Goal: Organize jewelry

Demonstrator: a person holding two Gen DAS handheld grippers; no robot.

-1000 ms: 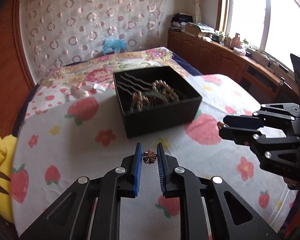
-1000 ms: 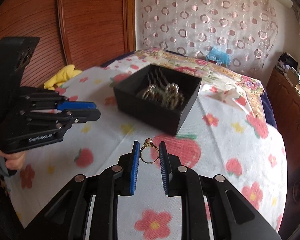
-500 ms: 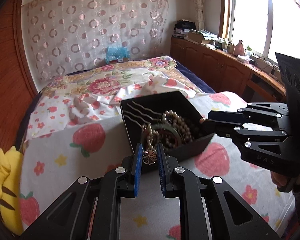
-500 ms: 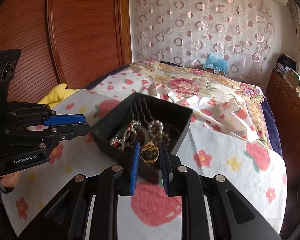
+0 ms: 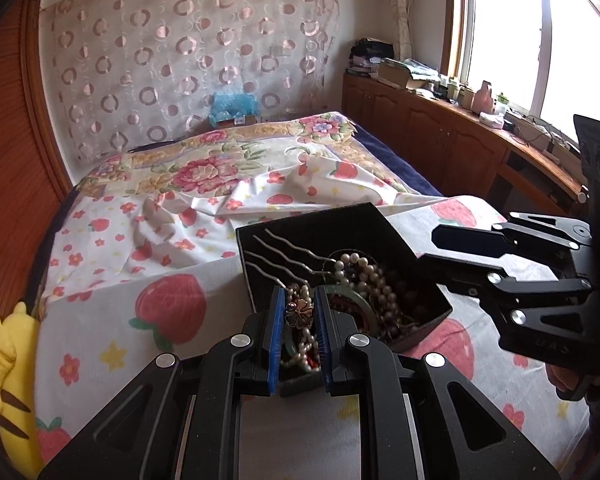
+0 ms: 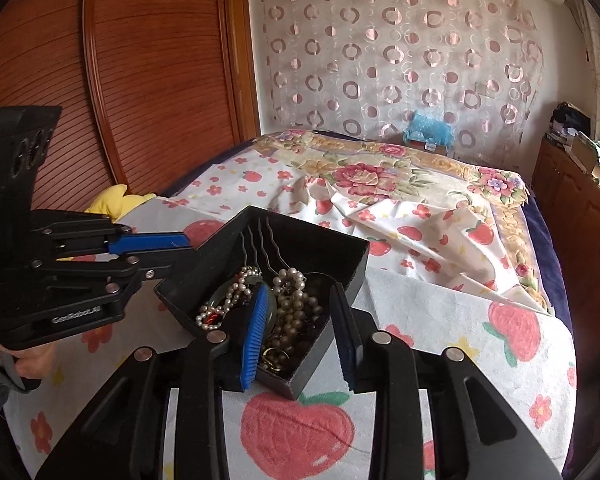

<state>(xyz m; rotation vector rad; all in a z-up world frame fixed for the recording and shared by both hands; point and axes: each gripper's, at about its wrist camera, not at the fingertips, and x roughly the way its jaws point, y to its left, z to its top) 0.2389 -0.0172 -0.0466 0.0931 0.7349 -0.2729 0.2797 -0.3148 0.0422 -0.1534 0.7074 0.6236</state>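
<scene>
Both grippers have moved from the near sheet to over the box (image 5: 384, 222). The right gripper (image 6: 300, 330) is opening, its ring (image 6: 274, 356) dropped inside; the left gripper (image 5: 299, 316) still pinches the flower brooch (image 5: 299, 314), next to release

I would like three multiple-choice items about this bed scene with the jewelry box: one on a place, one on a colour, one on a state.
1. Where does the black box stand?
A. on the strawberry-print sheet
B. on the wooden cabinet
C. on the floor

2. What colour are the pads of the grippers?
A. red
B. blue
C. white

3. What is between the pads of the left gripper?
A. nothing
B. a hair fork
C. a flower-shaped ring

Answers:
1 A: the strawberry-print sheet lies all around the box.
2 B: both wrist views show blue ribbed pads.
3 C: the flower-shaped ring sits clamped there, above the box.
</scene>
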